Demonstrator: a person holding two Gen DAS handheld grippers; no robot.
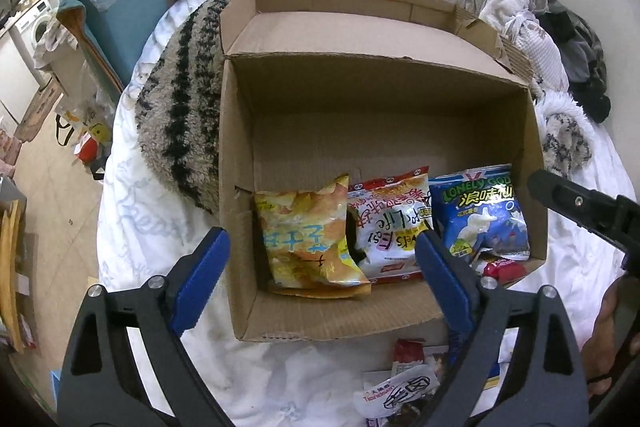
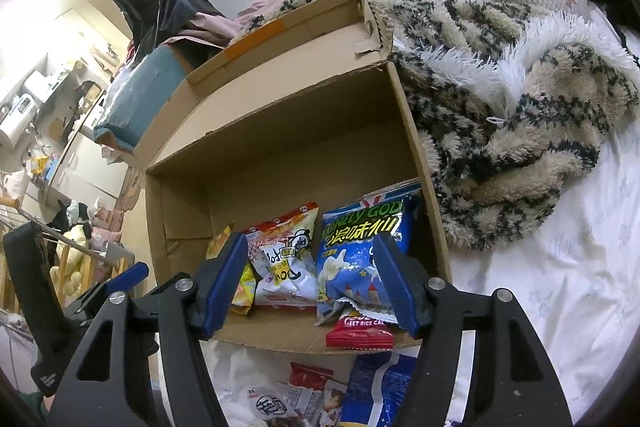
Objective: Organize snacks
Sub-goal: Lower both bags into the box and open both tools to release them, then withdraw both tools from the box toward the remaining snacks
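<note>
Both claws hang released and empty over the near edge of the cardboard box: the left claw has its blue pads spread wide either side of the yellow chip bag, and the right claw is spread likewise in front of the blue Lonely God bag. Inside the box, along its near wall, three bags stand in a row, the yellow one at the left, the white-and-red bag in the middle, the blue one at the right against the side wall. A red rice-cake packet lies at the foot of the blue bag, on the box's near lip. The back half of the box is bare cardboard. Nearer than the box, below both claws, loose packets lie on the white bedsheet, among them a red one and a blue-and-white one. Those seem to be what remains to sort. They lie below and behind the pads, closer to the right claw, so I judge that hand better placed to draw back and drop onto them. A shaggy striped blanket borders the box.
</note>
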